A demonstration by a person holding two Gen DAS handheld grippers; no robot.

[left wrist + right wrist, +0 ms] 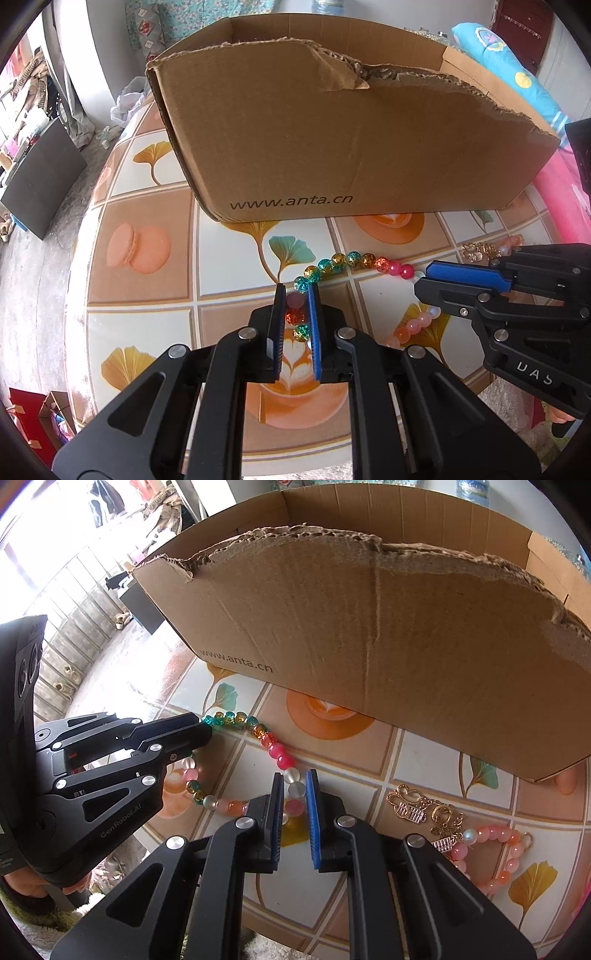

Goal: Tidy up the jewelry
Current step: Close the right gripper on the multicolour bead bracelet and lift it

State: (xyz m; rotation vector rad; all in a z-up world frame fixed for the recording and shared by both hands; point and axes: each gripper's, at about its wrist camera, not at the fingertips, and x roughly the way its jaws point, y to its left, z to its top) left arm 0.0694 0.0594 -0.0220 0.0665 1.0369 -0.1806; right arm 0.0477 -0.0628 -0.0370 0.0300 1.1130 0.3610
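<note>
A bracelet of teal, amber, red, pink and frosted beads lies in a loop on the patterned table, in front of a torn cardboard box. My left gripper is shut on the bracelet's left end, beads showing between its pads. My right gripper is shut on the bracelet's right side; it shows from the side in the left wrist view. A second bracelet of pink beads with gold charms lies to the right on the table.
The box reads www.anta.cn and stands open-topped just behind the jewelry. The round table has a tile print cover; its edge curves at the left. Floor clutter and a dark box lie beyond.
</note>
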